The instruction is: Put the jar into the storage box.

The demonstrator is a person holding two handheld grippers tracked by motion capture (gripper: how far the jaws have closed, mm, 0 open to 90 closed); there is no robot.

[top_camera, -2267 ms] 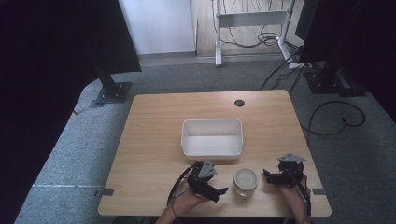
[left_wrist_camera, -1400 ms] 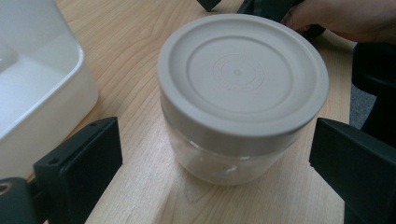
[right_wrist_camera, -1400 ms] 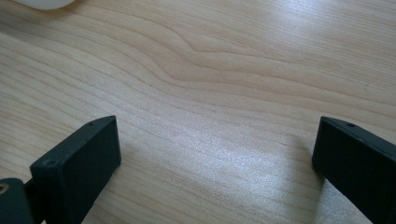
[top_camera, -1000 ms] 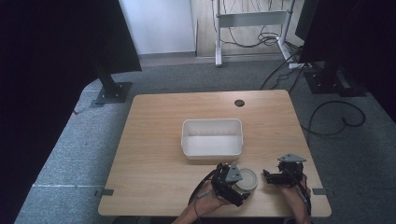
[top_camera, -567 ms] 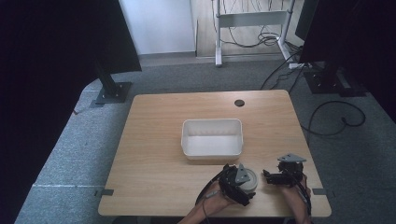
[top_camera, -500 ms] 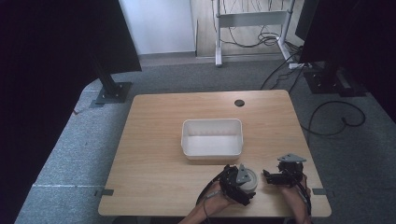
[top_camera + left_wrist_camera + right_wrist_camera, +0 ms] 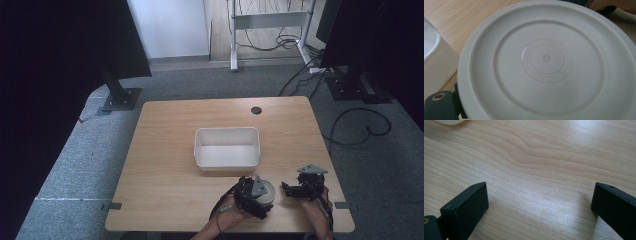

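Wooden table (image 7: 170, 150); left claw (image 7: 256, 194) seemingly clenched round lid (image 7: 546, 60); right claw (image 7: 539, 207) spread wide, empty.

Lid (image 7: 546, 60) rim beyond picture edges
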